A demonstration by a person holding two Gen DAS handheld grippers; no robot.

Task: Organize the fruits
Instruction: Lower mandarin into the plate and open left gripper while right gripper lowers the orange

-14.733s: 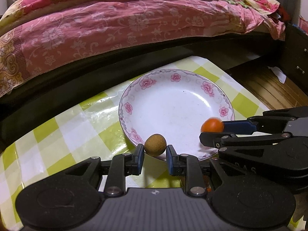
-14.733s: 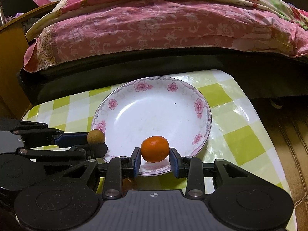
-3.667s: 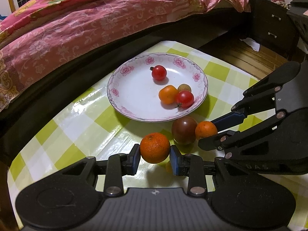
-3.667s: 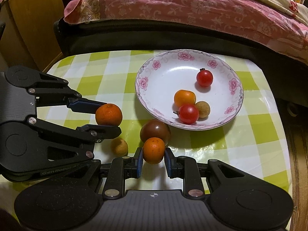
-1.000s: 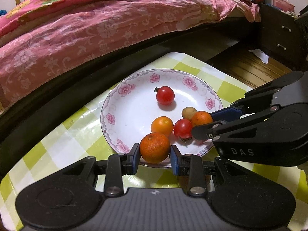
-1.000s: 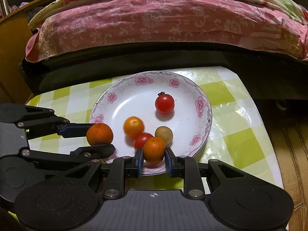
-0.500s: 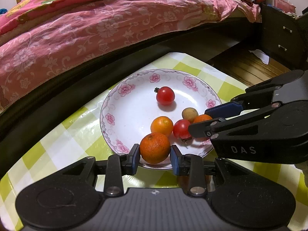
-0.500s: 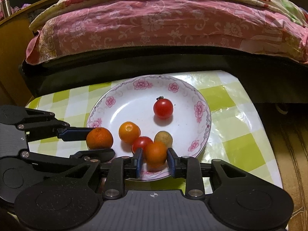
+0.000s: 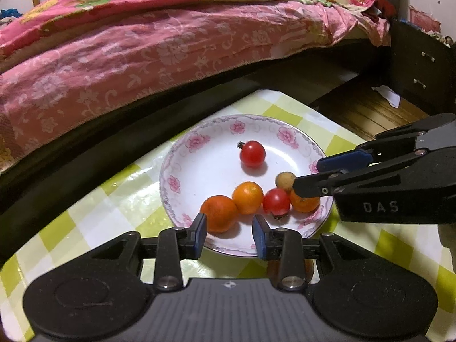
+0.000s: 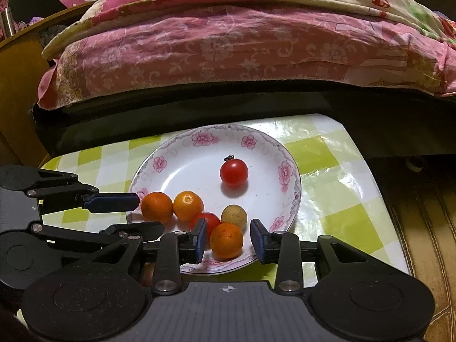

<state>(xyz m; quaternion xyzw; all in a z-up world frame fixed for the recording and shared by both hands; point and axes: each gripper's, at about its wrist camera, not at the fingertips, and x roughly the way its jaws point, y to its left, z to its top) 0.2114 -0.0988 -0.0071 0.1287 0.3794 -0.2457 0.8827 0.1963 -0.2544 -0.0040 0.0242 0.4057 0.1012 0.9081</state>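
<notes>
A white plate with pink flowers (image 9: 199,142) (image 10: 182,159) holds several fruits. My left gripper (image 9: 229,232) is open, and an orange mandarin (image 9: 219,213) (image 10: 157,207) rests on the plate just ahead of its jaws. My right gripper (image 10: 227,240) is open around another mandarin (image 10: 226,240) (image 9: 303,203) lying on the plate's near rim. Also on the plate are a third mandarin (image 9: 247,197) (image 10: 188,206), two cherry tomatoes (image 9: 252,154) (image 9: 276,201) (image 10: 233,173) and a small brown longan (image 9: 285,180) (image 10: 234,216).
The plate stands on a small table with a green-and-white checked cloth (image 9: 108,199) (image 10: 336,193). A bed with a pink floral quilt (image 9: 142,45) runs close behind it. A dark fruit (image 9: 307,268) shows partly under my left gripper. Wooden floor (image 9: 367,111) lies to the right.
Both grippers have opened and let go of their mandarins, which now lie on the plate. The left gripper has drawn back slightly.
</notes>
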